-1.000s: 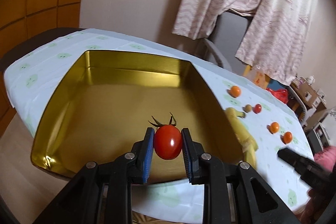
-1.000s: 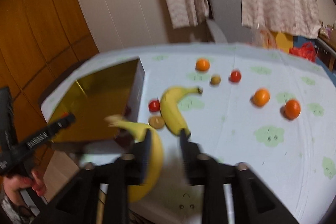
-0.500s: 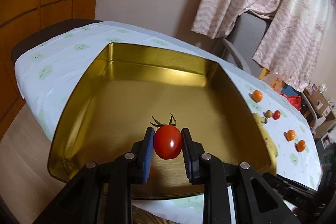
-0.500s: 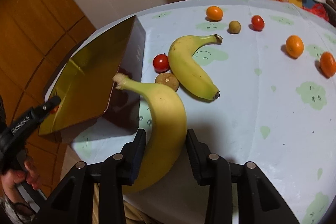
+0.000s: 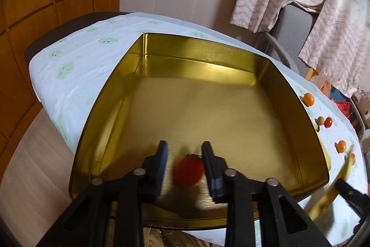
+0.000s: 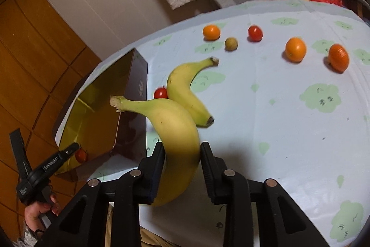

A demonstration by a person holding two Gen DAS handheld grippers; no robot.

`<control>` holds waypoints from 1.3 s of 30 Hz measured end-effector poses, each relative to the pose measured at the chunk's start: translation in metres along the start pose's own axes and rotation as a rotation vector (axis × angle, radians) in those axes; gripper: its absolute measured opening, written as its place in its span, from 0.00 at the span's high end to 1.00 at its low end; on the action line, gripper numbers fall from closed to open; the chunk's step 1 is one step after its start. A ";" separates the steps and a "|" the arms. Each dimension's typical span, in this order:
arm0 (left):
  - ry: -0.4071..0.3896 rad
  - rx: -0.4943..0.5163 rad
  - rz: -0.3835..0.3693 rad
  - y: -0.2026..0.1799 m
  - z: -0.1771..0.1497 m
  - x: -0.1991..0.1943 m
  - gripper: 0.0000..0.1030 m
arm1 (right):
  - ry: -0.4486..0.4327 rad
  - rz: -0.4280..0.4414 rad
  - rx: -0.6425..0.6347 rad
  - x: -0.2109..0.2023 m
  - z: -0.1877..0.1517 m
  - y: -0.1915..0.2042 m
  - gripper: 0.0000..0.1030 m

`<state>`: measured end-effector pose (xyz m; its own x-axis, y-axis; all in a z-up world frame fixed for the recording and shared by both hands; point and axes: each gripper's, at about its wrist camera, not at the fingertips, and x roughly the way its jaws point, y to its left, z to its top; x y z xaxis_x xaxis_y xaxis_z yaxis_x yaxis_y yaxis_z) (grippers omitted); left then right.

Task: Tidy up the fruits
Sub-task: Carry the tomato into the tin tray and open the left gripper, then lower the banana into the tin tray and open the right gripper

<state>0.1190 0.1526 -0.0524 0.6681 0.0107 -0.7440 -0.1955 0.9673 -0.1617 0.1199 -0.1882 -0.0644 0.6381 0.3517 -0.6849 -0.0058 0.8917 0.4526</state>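
My left gripper (image 5: 185, 154) hovers low over the near end of the gold tin (image 5: 208, 54), its jaws a little apart. A red cherry tomato (image 5: 188, 170) shows blurred between the fingers, clear of the left pad and lower than the tips. The right wrist view shows that tomato (image 6: 81, 155) just off the left gripper's tip, inside the tin (image 6: 138, 85). My right gripper (image 6: 180, 149) is shut on a yellow banana (image 6: 175, 126), held in the air with its stem over the tin's corner. That banana (image 5: 328, 196) appears blurred at the lower right of the left wrist view.
On the pale blue cloth lie a second banana (image 6: 185, 87), a cherry tomato (image 6: 160, 93) beside it, three oranges (image 6: 295, 49), a small brown fruit (image 6: 231, 44) and another tomato (image 6: 255, 33). A hand (image 6: 39, 212) holds the left gripper. Curtains and a chair stand behind.
The left gripper moved further over the tin and opened slightly; the tomato slipped down from between its pads. The right gripper closed on the banana and lifted it toward the tin.
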 end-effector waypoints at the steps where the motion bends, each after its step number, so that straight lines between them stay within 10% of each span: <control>1: 0.000 -0.003 0.003 0.001 0.000 0.000 0.57 | -0.015 0.004 -0.007 -0.004 0.002 0.002 0.69; 13: -0.064 -0.076 0.043 0.012 0.002 -0.024 0.25 | -0.149 0.065 -0.138 -0.037 0.028 0.055 0.70; 23: -0.103 -0.066 0.097 0.007 -0.014 -0.052 0.05 | -0.040 0.079 -0.284 0.015 0.039 0.110 0.70; 39: -0.074 -0.060 0.088 -0.001 -0.021 -0.049 0.00 | 0.116 -0.074 -0.460 0.098 0.037 0.143 0.69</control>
<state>0.0719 0.1457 -0.0296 0.6970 0.1153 -0.7077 -0.2967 0.9449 -0.1382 0.2104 -0.0363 -0.0458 0.5597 0.2886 -0.7768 -0.3205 0.9399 0.1182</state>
